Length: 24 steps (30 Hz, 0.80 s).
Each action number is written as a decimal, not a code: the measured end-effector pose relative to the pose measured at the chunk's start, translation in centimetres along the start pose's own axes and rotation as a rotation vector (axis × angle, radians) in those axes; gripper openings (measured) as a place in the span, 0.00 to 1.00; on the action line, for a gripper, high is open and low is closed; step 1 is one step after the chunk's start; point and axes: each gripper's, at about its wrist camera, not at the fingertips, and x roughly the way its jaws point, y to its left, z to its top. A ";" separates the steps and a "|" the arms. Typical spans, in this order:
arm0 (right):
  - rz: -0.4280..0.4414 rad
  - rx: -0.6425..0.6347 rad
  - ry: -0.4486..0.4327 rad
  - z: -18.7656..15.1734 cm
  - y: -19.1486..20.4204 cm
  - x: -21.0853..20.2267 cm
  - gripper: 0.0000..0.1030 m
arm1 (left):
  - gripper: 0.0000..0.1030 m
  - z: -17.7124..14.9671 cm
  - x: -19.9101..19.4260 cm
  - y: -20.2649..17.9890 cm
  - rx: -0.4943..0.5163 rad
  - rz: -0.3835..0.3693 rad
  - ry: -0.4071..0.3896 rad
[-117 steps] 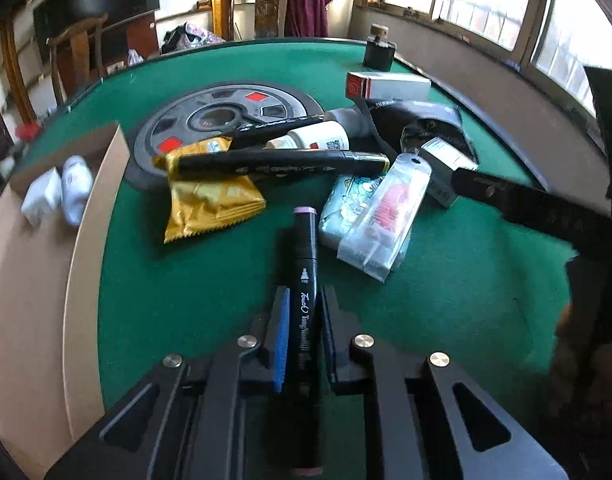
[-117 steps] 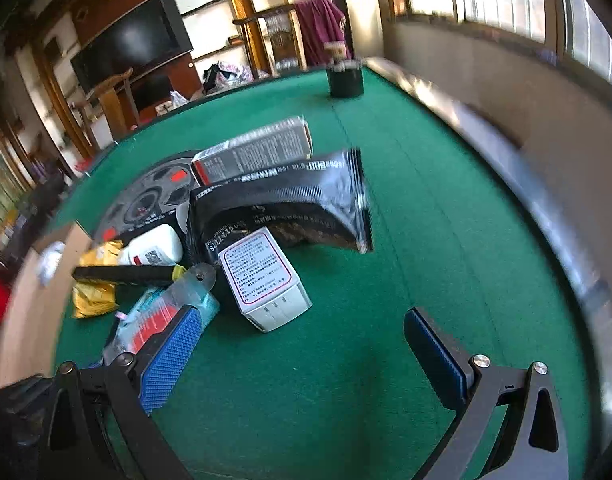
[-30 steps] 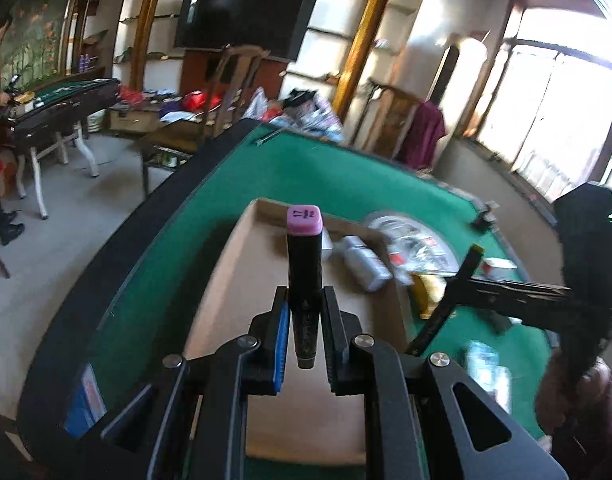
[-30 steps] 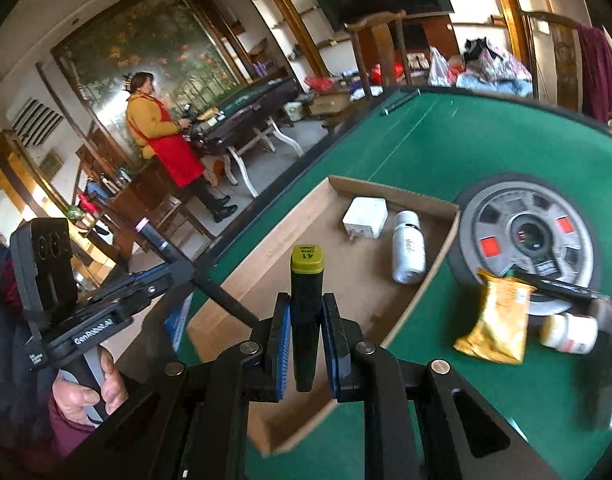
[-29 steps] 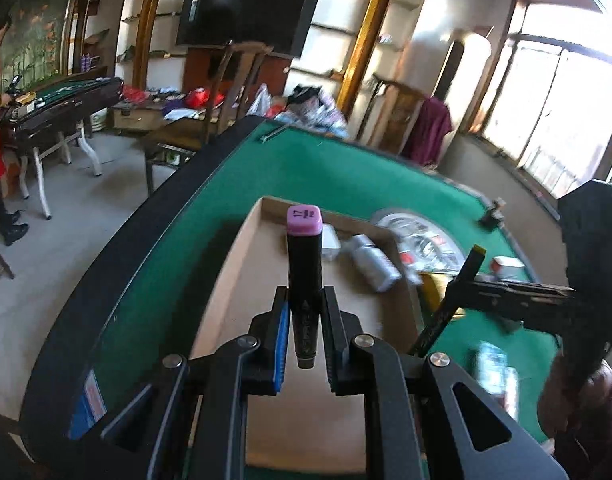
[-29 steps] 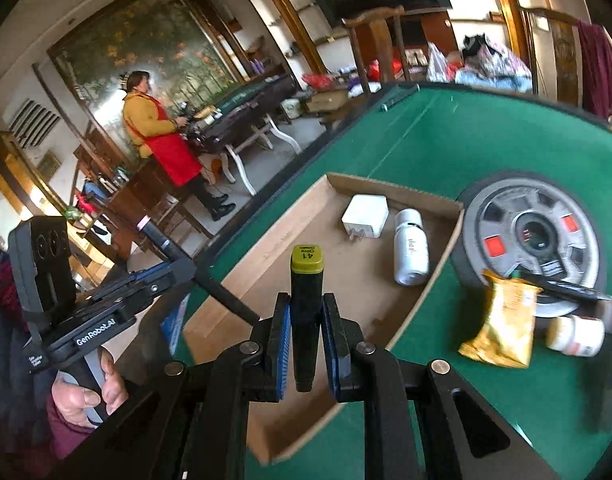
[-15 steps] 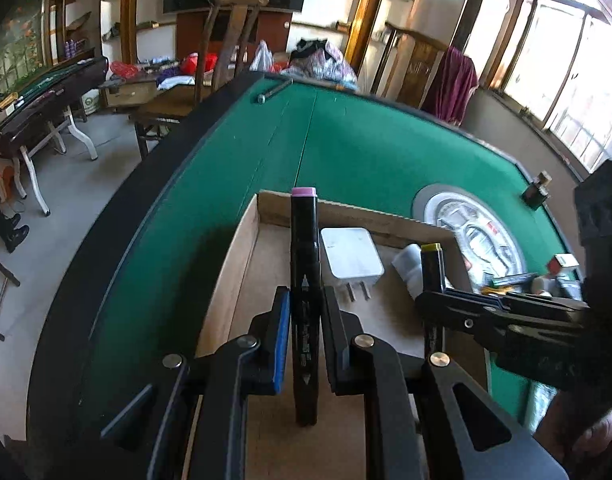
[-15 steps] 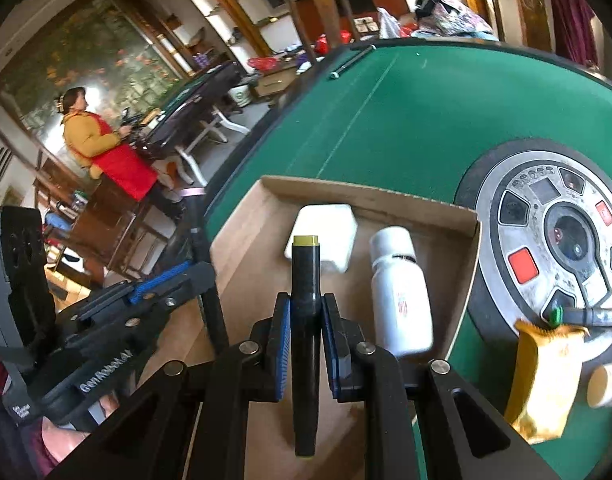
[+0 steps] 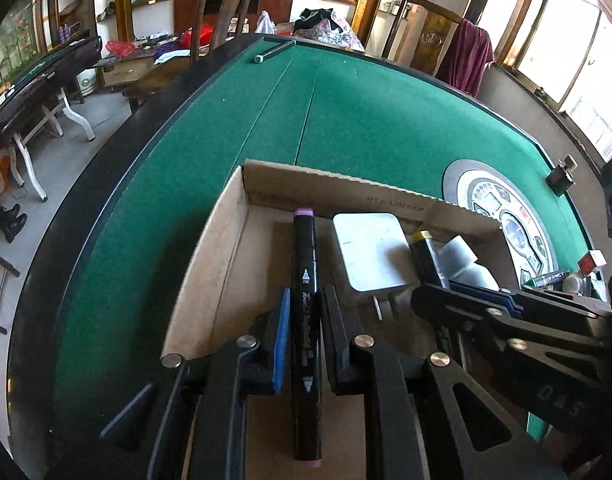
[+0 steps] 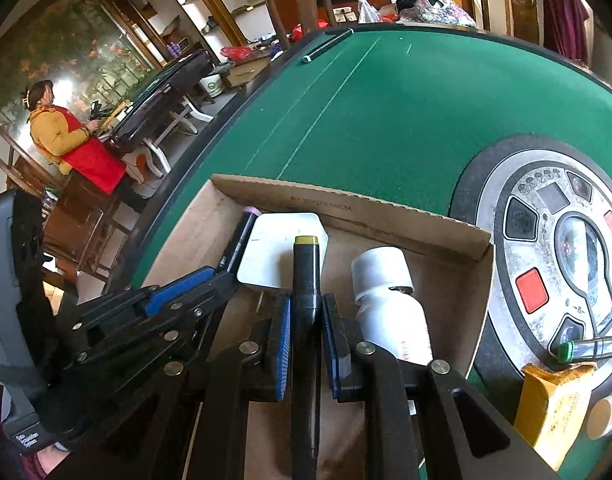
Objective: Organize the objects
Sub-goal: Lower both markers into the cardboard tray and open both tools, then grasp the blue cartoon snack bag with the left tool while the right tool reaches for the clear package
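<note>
A cardboard box (image 9: 210, 256) (image 10: 406, 212) stands on the green felt table. My left gripper (image 9: 304, 300) is low inside it, jaws slightly parted around a black marker with a pink cap (image 9: 304, 272), which lies on the box floor. My right gripper (image 10: 306, 308) is beside it, shut on a black marker with a yellow cap (image 10: 305, 264) over the box. In the box also lie a white charger (image 9: 370, 256) (image 10: 282, 248) and a white bottle (image 10: 390, 300). Each gripper shows in the other's view.
A round grey weight plate (image 10: 546, 248) lies right of the box. A gold snack packet (image 10: 558, 404), a green-tipped pen (image 10: 586, 346) and a small white bottle (image 10: 606, 412) lie near it. A dark rod (image 9: 274, 50) lies at the table's far edge.
Both grippers have come down into the box with their markers. The left jaws have loosened and the pink-capped marker now rests on the box floor.
</note>
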 end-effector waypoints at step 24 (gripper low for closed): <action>-0.278 -0.165 -0.468 -5.0 0.8 -20.4 0.99 | 0.83 -4.1 -12.3 -4.2 -0.061 -0.138 -0.207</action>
